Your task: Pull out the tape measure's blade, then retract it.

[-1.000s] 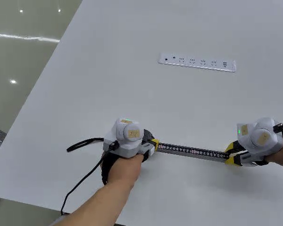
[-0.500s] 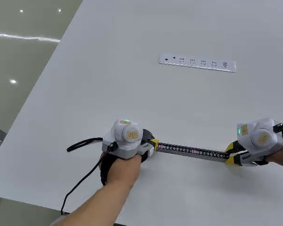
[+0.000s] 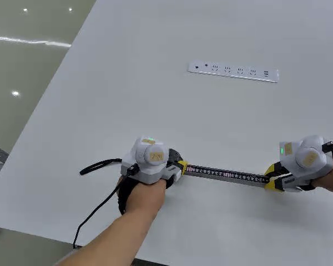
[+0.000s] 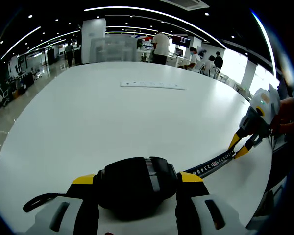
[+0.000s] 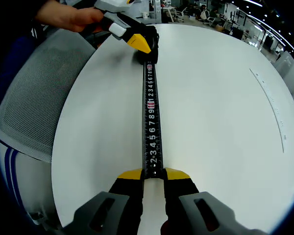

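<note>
White casings, yellow-tipped black jaws on left hand-held gripper (image 3: 179, 167) and right hand-held gripper (image 3: 272, 180); black cable (image 3: 97, 210)

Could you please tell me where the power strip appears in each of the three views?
Head view: strip upper right of centre.
Left gripper view: strip top centre, far side of table.
Right gripper view: strip near the right edge, slanting.
Shared landmark: the blade, stretched from the case in the left gripper to the right gripper.

Table (image 3: 155, 83) smooth matt white; tape case (image 4: 137, 185) black, slightly glossy plastic; blade (image 5: 152, 112) probably coated metal.
</note>
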Available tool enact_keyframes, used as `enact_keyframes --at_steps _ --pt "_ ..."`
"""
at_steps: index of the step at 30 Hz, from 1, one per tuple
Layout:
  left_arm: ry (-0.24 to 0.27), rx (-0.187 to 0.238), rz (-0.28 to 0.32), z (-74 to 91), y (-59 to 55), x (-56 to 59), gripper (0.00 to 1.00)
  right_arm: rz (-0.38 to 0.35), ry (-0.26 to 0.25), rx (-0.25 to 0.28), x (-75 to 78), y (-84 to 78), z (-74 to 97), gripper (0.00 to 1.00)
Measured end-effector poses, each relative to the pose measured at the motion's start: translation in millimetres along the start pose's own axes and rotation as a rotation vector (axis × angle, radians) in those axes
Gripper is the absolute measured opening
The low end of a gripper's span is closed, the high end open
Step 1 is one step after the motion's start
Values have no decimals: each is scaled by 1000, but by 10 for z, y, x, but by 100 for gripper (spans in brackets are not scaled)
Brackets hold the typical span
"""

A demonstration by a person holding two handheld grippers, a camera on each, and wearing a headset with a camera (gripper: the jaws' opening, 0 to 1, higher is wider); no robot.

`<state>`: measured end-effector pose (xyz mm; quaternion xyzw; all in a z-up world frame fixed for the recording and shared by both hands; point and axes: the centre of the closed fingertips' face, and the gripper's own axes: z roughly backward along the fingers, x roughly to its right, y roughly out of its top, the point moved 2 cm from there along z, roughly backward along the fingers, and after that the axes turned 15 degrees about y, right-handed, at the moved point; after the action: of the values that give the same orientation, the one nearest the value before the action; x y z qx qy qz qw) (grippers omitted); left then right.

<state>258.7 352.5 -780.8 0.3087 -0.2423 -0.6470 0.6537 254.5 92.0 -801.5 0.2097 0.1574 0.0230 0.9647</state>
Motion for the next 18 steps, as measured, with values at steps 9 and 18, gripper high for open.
enact_keyframes --at_steps 9,18 --pt "-9 -2 4 -2 -2 -2 60 5 -7 14 14 63 -16 12" --pt "-15 -2 8 -7 -1 -7 60 5 -10 20 35 113 -25 12"
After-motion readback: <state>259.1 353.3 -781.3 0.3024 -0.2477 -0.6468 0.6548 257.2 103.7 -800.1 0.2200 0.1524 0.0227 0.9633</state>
